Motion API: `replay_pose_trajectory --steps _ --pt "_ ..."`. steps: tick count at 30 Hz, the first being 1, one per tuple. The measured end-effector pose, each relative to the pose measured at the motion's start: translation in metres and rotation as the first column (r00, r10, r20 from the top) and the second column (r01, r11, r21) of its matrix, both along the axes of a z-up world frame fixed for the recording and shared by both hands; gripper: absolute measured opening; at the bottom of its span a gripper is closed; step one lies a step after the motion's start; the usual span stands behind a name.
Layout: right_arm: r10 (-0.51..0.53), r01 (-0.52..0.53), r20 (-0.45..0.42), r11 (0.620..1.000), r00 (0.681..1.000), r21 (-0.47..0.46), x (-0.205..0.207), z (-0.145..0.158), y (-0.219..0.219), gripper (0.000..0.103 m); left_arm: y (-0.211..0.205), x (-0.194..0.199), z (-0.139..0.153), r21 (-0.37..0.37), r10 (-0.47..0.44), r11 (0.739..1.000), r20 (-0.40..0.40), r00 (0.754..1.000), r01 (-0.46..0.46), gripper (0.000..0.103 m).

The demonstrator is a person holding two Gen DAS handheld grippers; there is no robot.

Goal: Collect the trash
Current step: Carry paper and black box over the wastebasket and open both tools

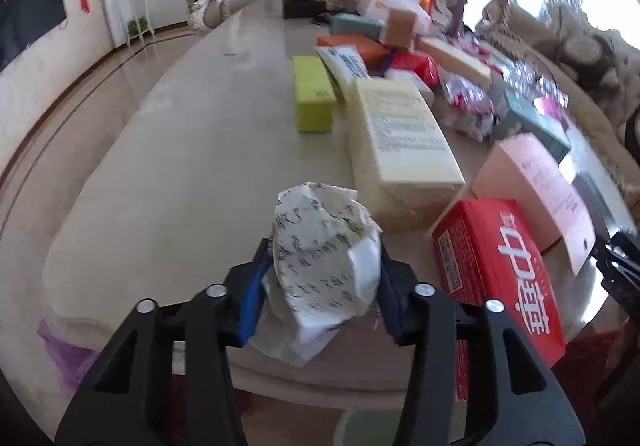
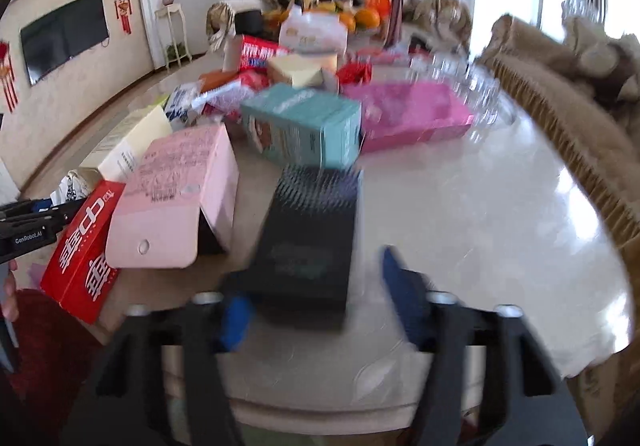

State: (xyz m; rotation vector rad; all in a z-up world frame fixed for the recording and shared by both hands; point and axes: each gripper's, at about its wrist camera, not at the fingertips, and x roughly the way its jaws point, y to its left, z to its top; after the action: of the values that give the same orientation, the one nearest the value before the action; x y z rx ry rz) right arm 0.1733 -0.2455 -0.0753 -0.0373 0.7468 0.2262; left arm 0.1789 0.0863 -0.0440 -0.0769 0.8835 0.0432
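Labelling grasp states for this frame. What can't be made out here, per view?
- Right wrist view: motion blur smears the right tongs and the black box; pad contact unclear, box lettering unreadable.
- Left wrist view: the left tongs cover the lower sides of the crumpled printed paper; its contents are hidden.
- Left wrist view: the red carton has its near end behind the tongs' arm.

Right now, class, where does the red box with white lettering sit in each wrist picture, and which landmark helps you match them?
Left wrist view: the red box lies lower right, beside the claw's right finger.
Right wrist view: the red box lies lower left, partly under the pink box.
Shared landmark: the pink box touches it in both views.
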Motion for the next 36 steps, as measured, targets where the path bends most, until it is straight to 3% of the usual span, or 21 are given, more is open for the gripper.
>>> replay_pose_trajectory --steps 7,10,12,15,18,21,23,26,28,31,34,36 --pt "-0.014 0.01 0.038 0.994 0.999 0.112 -0.02 0.023 -0.025 0.039 0.027 -0.009 0.012 -0.088 0.018 0.996 0.032 0.999 -0.015 0.041" --pt "0.039 -0.048 0.062 0.986 0.997 0.159 -0.045 0.042 -0.031 0.039 0.03 -0.032 0.037 -0.146 -0.014 0.989 0.093 0.996 0.027 0.041" --pt "0.103 -0.114 0.074 0.979 0.992 0.169 -0.077 0.053 -0.032 0.039 0.019 -0.061 0.057 -0.129 -0.088 0.986 0.138 0.986 0.106 0.041" --pt "0.187 -0.189 0.03 0.965 0.982 0.182 -0.123 0.051 -0.027 0.039 -0.009 -0.109 0.065 -0.033 -0.21 0.976 0.153 0.966 0.217 0.041" --pt "0.231 -0.21 -0.073 0.951 0.97 0.228 -0.152 0.027 -0.02 0.039 -0.038 -0.146 0.038 -0.052 -0.327 0.943 0.065 0.943 0.33 0.041" --pt "0.248 -0.196 -0.225 0.953 0.942 0.231 -0.166 -0.024 -0.009 0.039 -0.066 -0.16 -0.023 -0.134 -0.386 0.919 -0.099 0.917 0.372 0.041" --pt "0.25 -0.184 -0.354 0.961 0.901 0.208 -0.16 -0.068 0.0 0.039 -0.08 -0.156 -0.064 -0.176 -0.401 0.912 -0.199 0.894 0.37 0.041" --pt "0.237 -0.18 -0.494 0.971 0.837 0.161 -0.141 -0.119 0.013 0.039 -0.099 -0.139 -0.128 -0.208 -0.423 0.906 -0.383 0.821 0.369 0.041" --pt "0.24 -0.203 -0.536 0.971 0.81 0.128 -0.129 -0.141 0.023 0.039 -0.107 -0.127 -0.159 -0.226 -0.425 0.905 -0.498 0.756 0.36 0.041" --pt "0.229 -0.221 -0.591 0.971 0.774 0.087 -0.118 -0.165 0.034 0.039 -0.114 -0.119 -0.176 -0.175 -0.408 0.91 -0.543 0.734 0.376 0.042" --pt "0.227 -0.239 -0.619 0.969 0.752 0.065 -0.118 -0.176 0.04 0.039 -0.112 -0.121 -0.185 -0.162 -0.394 0.915 -0.563 0.727 0.37 0.044" --pt "0.22 -0.238 -0.627 0.97 0.747 0.056 -0.119 -0.177 0.038 0.04 -0.114 -0.119 -0.193 -0.179 -0.392 0.917 -0.579 0.715 0.357 0.052"
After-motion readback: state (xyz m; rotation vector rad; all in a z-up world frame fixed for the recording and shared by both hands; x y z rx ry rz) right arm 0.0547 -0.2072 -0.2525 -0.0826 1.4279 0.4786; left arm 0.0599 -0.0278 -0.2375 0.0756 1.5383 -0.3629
